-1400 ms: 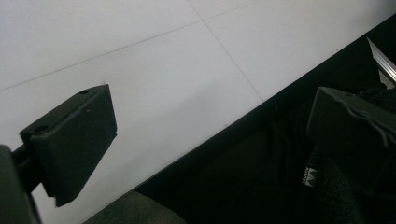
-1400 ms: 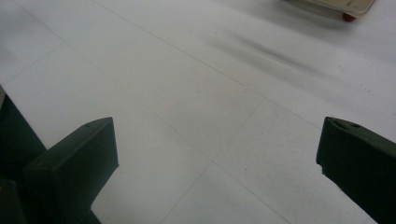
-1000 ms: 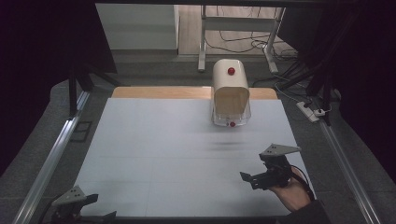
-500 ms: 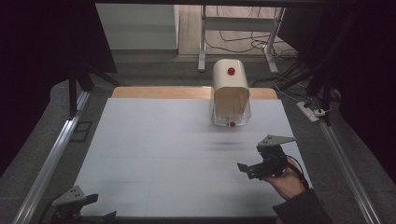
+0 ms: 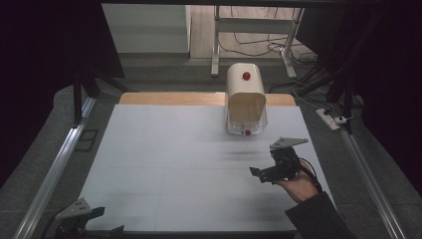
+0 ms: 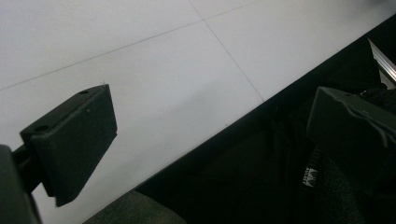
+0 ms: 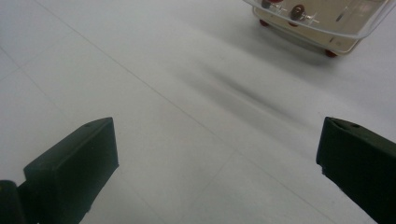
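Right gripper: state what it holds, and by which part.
Nothing. The right gripper has its jaws wide apart over the bare table, short of the cream box.

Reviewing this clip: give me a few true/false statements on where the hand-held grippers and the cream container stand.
1. The right hand-held gripper is open, holding nothing. True.
2. The cream container lies tipped on its side at the table's near edge. False: it stands upright near the far edge of the white table.
3. The left hand-held gripper is at the table's near left corner. True.
4. The right hand-held gripper touches the container. False: bare table lies between them.
5. The container has a red knob on top. True.
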The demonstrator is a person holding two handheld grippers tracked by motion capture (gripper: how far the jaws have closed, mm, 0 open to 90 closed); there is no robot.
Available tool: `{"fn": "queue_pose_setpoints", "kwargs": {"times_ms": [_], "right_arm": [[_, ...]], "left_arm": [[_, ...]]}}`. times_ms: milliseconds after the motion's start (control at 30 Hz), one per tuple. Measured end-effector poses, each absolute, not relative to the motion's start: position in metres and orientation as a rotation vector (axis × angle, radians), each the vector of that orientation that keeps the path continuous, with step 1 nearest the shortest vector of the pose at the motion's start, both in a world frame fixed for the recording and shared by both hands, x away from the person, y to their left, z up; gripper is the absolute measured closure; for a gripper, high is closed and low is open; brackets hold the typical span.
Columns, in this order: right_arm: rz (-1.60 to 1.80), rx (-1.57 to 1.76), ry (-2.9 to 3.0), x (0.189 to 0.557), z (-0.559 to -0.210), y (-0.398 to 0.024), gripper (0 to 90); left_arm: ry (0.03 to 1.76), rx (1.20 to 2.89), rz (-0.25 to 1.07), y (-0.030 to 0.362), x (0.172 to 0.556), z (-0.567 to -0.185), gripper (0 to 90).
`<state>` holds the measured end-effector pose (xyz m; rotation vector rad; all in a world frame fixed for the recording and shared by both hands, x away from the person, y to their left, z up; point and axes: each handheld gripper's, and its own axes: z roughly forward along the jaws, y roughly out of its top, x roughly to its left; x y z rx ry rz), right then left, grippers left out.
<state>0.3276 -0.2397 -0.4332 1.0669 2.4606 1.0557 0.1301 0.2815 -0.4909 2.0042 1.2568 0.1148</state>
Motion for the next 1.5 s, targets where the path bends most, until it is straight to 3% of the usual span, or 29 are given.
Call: {"fn": "queue_pose_setpoints", "kwargs": {"times_ms": [933, 1167, 1333, 1500], "right_arm": [[0.979, 1.062, 2.439, 0.371, -0.444, -0.229, 2.0], [0.976, 1.053, 2.415, 0.376, -0.44, -0.23, 16.7], [1.022, 1.06, 2.415, 0.379, -0.438, -0.233, 40.2], [1.007, 1.067, 2.439, 0.385, -0.437, -0.235, 57.0]], "left_arm": [[1.256, 2.004, 0.115, 0.282, 0.13, -0.491, 2.0], [1.257, 2.003, 0.115, 0.282, 0.13, -0.491, 2.0], [1.257, 2.004, 0.115, 0.282, 0.13, -0.491, 2.1], [1.257, 2.003, 0.115, 0.282, 0.13, -0.491, 2.1]]}}
